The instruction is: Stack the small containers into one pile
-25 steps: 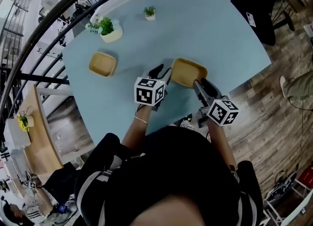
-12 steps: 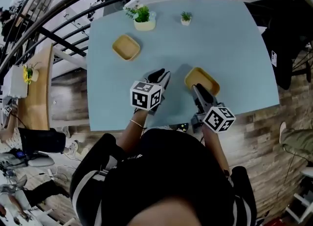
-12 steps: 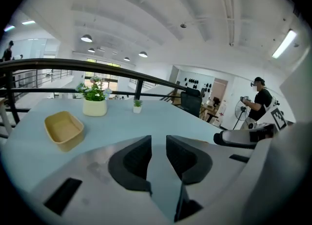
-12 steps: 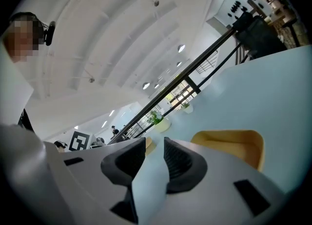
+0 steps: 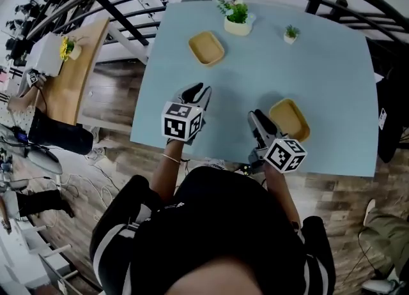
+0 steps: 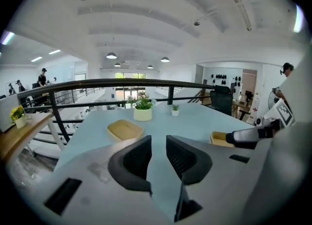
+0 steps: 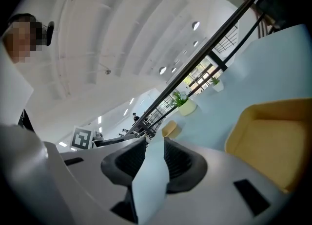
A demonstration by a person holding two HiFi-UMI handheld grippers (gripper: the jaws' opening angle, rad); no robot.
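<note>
Head view: left gripper point(image 5: 197, 90) and right gripper point(image 5: 255, 116) hang over the worktop point(image 5: 332, 83), jaw gaps hard to make out. Far container point(image 5: 206, 48) sits far left. Near container point(image 5: 289, 119) is just right of the right gripper.

Left gripper view: jaws apart, have just been closing, nothing between. Near container point(image 6: 217, 139) is partly hidden behind the right gripper.

Right gripper view: jaws apart, empty. Near container point(image 7: 273, 141) is cut off at the right edge.
</note>
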